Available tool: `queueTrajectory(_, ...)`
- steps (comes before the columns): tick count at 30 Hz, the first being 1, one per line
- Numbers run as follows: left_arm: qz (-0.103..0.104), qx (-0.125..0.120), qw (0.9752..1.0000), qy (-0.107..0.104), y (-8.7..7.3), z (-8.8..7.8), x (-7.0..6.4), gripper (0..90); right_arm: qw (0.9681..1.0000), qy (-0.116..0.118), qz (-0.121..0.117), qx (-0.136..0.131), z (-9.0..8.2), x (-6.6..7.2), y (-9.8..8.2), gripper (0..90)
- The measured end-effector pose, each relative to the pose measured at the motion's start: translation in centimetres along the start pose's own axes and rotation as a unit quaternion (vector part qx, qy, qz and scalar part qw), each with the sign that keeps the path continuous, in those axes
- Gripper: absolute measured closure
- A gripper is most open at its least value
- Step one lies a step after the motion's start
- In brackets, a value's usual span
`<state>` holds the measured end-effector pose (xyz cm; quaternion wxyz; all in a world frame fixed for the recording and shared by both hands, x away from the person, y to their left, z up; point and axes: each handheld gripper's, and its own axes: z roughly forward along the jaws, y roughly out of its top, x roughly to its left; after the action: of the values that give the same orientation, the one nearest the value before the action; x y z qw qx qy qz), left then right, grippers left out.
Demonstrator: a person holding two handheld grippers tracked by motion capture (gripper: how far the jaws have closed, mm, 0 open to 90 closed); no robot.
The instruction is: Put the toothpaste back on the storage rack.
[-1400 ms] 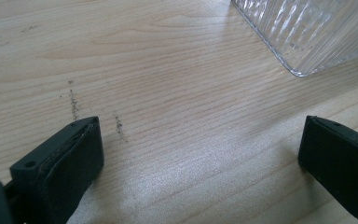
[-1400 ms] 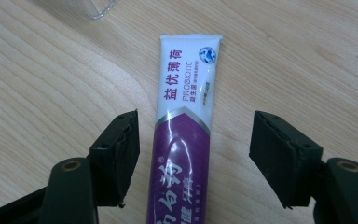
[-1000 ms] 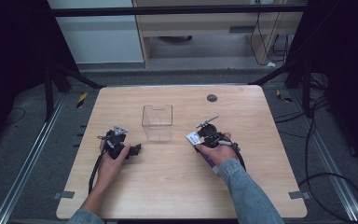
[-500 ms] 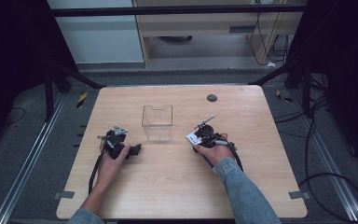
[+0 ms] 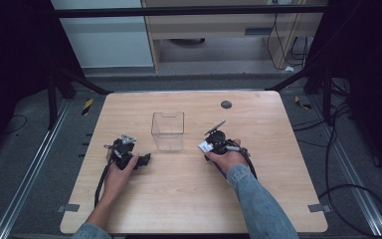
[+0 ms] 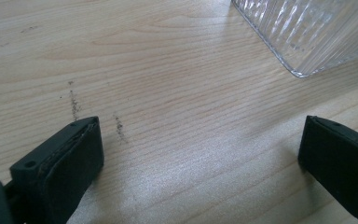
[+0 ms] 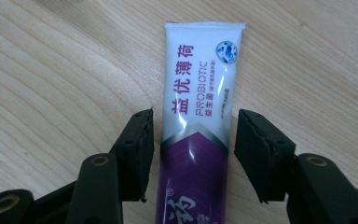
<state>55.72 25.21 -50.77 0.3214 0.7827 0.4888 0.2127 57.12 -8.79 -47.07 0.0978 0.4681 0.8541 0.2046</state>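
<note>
A white and purple toothpaste tube (image 7: 198, 116) lies flat on the wooden table (image 5: 278, 169), its white end (image 5: 204, 146) showing in the high view. My right gripper (image 7: 193, 140) straddles the tube's middle. A pad stands close on each side with a thin strip of wood showing, so it is open. My left gripper (image 6: 200, 154) rests low over bare wood with its jaws wide apart and nothing between them. In the high view the left gripper (image 5: 145, 160) sits left of a clear plastic box (image 5: 168, 130), and the right gripper (image 5: 206, 146) sits to the right of it.
The clear ribbed box (image 6: 307, 32) stands just ahead and to the right of my left jaws. A small dark round disc (image 5: 226, 104) lies near the table's far edge. Black cables trail from both grippers toward the person's forearms.
My right hand has edged slightly to the left around the tube. The left hand and the box have stayed put.
</note>
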Motion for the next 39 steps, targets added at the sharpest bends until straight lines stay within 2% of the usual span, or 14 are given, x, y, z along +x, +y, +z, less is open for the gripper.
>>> queueTrajectory(12, 0.000, 0.000, 1.0000, 0.000, 0.00, 0.00, 0.00, 0.0, 1.0000, -0.003, 0.004, 0.007, 0.40, -0.12, 0.01, 50.0)
queueTrajectory(17, 0.000, 0.000, 1.0000, 0.000, 0.00, 0.00, 0.01, 0.0, 0.9998, -0.016, -0.010, 0.009, 0.44, 0.30, 0.06, 53.3)
queueTrajectory(18, 0.000, 0.000, 1.0000, 0.000, 0.00, 0.00, 0.00, 0.0, 0.9998, -0.015, -0.007, 0.011, 0.43, 0.40, 0.09, 53.9)
queueTrajectory(25, 0.000, 0.000, 1.0000, 0.000, 0.00, 0.00, 0.00, 0.0, 0.9997, -0.010, -0.021, 0.009, 0.36, 0.50, 0.04, 59.8)
queueTrajectory(27, 0.000, 0.000, 1.0000, 0.000, 0.00, 0.00, 0.01, 0.0, 0.9995, -0.012, -0.026, 0.008, 0.28, 0.52, 0.00, 64.4)
queueTrajectory(31, 0.000, 0.000, 1.0000, 0.000, 0.00, 0.00, 0.00, 0.0, 0.9996, -0.010, -0.026, 0.007, 0.19, 0.36, 0.02, 68.2)
queueTrajectory(36, 0.000, 0.000, 1.0000, 0.000, 0.01, 0.01, 0.01, 0.0, 1.0000, 0.002, -0.010, -0.001, -0.44, 0.13, 0.01, 77.8)
queueTrajectory(39, 0.000, 0.000, 1.0000, 0.000, 0.01, 0.01, 0.01, 0.0, 1.0000, 0.005, -0.006, -0.006, -0.50, 0.00, -0.12, 78.4)
